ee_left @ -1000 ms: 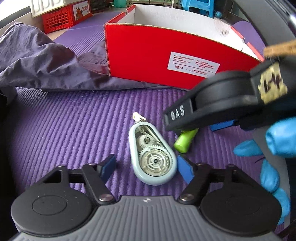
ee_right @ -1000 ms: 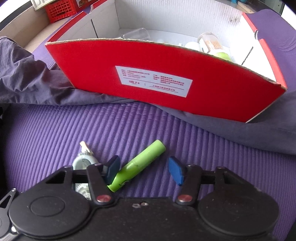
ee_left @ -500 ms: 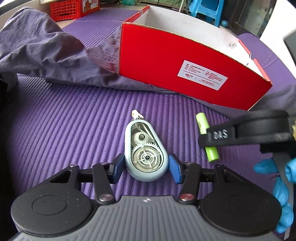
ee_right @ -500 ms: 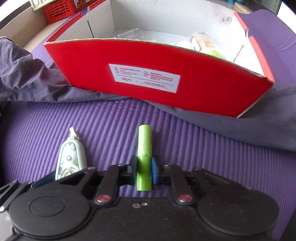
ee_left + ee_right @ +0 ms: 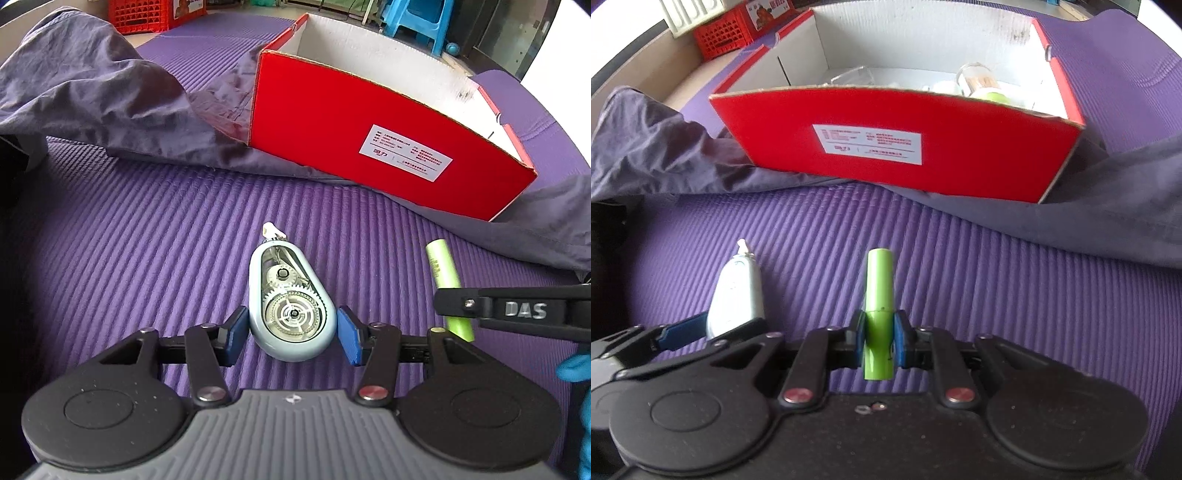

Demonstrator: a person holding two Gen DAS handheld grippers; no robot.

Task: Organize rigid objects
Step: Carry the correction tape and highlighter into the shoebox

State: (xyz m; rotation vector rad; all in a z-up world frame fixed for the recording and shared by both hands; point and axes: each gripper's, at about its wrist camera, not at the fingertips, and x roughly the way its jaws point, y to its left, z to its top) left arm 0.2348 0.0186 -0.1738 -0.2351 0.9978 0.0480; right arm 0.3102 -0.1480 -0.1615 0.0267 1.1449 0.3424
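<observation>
Right wrist view shows the green tube (image 5: 880, 295) clenched between the pads of the right hand-held gripper (image 5: 880, 341), its far end pointing at the red box (image 5: 897, 147). Beside it, the left hand-held gripper (image 5: 291, 332) grasps the pale blue correction tape dispenser (image 5: 290, 306) at its wide end, over the purple mat (image 5: 147, 240). Both picks look made; next, I'd say, comes carrying each over the box wall and letting go inside. "DAS" is readable on the right gripper's arm; the box's white label (image 5: 873, 143) is too small to read.
</observation>
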